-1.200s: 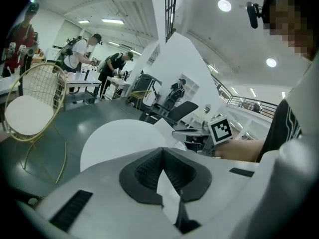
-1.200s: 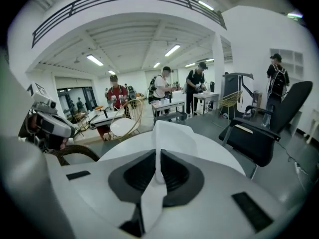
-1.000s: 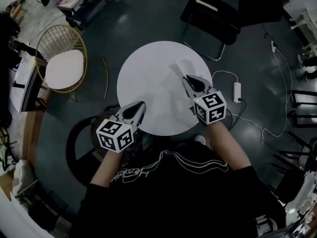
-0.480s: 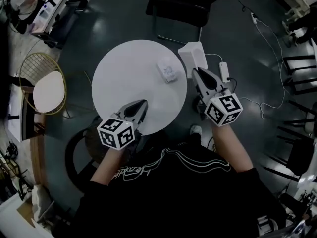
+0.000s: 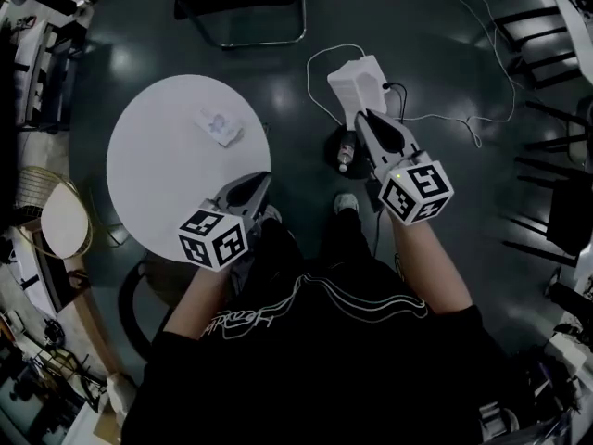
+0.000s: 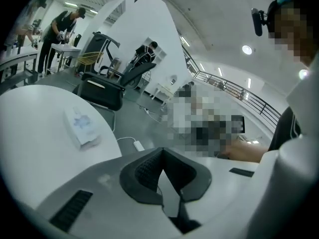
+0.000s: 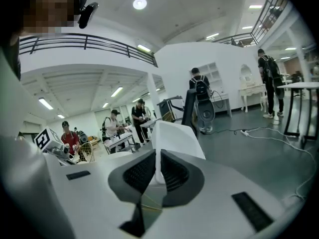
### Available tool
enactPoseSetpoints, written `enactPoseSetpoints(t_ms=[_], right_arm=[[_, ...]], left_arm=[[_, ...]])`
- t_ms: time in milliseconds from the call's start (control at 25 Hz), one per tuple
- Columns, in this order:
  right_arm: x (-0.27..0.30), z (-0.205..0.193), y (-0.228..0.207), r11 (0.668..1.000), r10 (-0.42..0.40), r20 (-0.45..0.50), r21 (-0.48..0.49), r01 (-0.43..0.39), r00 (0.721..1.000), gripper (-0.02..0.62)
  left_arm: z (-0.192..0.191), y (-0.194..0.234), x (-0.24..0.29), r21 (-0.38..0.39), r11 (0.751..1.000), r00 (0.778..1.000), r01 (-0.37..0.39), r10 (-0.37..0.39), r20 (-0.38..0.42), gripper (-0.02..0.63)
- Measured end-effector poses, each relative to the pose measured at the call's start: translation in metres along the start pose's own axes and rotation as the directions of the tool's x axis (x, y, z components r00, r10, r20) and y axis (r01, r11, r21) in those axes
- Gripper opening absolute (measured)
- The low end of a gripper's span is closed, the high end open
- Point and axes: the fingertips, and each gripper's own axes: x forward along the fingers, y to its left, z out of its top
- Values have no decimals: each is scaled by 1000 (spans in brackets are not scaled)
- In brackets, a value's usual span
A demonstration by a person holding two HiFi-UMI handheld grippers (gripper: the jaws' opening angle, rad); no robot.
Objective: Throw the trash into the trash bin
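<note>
— When the head view is looked at, where is the trash?
— A white trash piece (image 5: 357, 82) is held over the floor by the right hand-held gripper (image 5: 363, 117). A small packet (image 5: 220, 126) is seen on the counter (image 5: 148, 184).
— The left gripper view?
— The left hand-held gripper (image 6: 162, 153) is closed together, nothing in it.
— The right gripper view?
— The piece is pinched at its bottom edge. It looks light and bendy.

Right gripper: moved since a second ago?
Yes. The right gripper was over the round table; now it is past its right edge, over the floor.
</note>
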Motion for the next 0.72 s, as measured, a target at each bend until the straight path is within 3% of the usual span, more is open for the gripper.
enactPoseSetpoints(t_ms=[360,560,720], right_arm=[[-36,-61,-112,993,-90,-77,71,95,993,55],[-28,-128,-159,987,-89,-165,116,109,982,55],[-24,-184,-180,978,-44,-235,190,90,971,55]], left_arm=[[-32,-44,112,6,999,992,35,-34,-122,6],[-70,-32,159,-10,1000,982,-6,4,-191,6],[-100,-20,187,-47,997,974,-58,47,-220,6]])
